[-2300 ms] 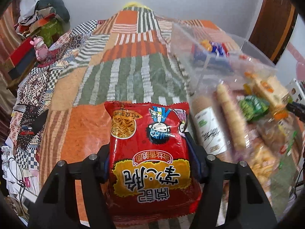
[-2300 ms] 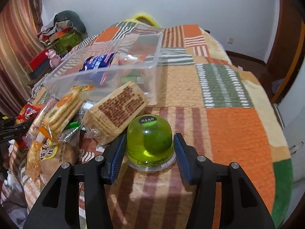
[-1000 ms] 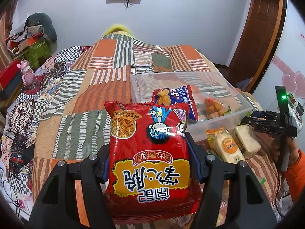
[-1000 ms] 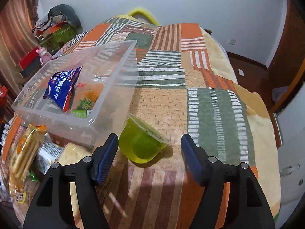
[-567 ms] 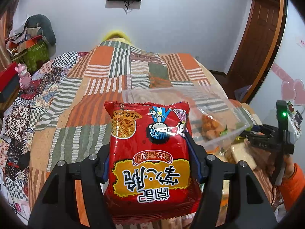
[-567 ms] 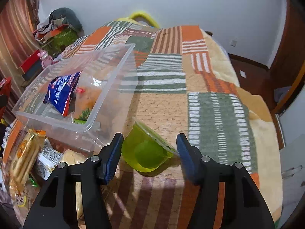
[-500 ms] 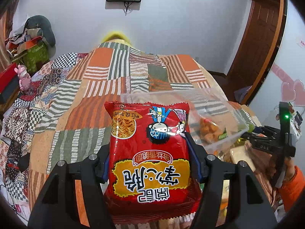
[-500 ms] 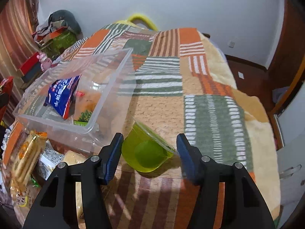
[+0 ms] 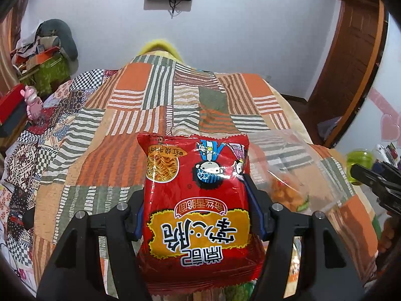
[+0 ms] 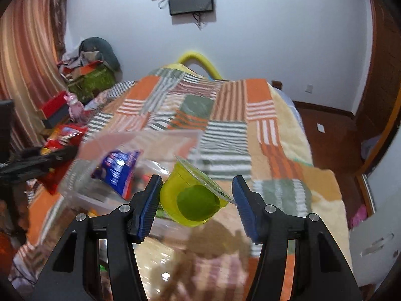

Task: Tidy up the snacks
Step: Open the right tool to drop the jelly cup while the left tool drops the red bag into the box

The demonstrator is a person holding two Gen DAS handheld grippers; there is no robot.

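- Over the bed point(image 9: 125, 125), the left gripper point(image 9: 196, 195) has its fingers about halfway open and clamped on both side edges of a red noodle packet point(image 9: 198, 215), which stands up between them, clear of the blanket.
- Beside it, the right gripper point(image 10: 196, 193) has just been closing its fingers, and a green jelly cup point(image 10: 193, 200) sits between them. One pad presses its wall and the other meets the rim of its lid. The cup is tilted and casts a shadow on the blanket below, so we judge it lifted.
- We see the clear box point(image 10: 150, 135) on the bed just ahead of both grippers. The noodle packet hangs at its left side, and the jelly cup hangs at its near right corner.
- Part of the job looks done. A blue packet point(image 10: 117, 170) already lies inside the box, together with some orange snacks point(image 9: 283, 190) and a bit of green.
- Both carried items are outside the box and not yet set down, so we take this step to be the carry towards it.
- Left to do, as we judge it, is to bring each item over the rim and let go.
- Blurred packets point(image 10: 155, 258) lie on the blanket under the right gripper. We cannot count them, but they suggest more trips remain.
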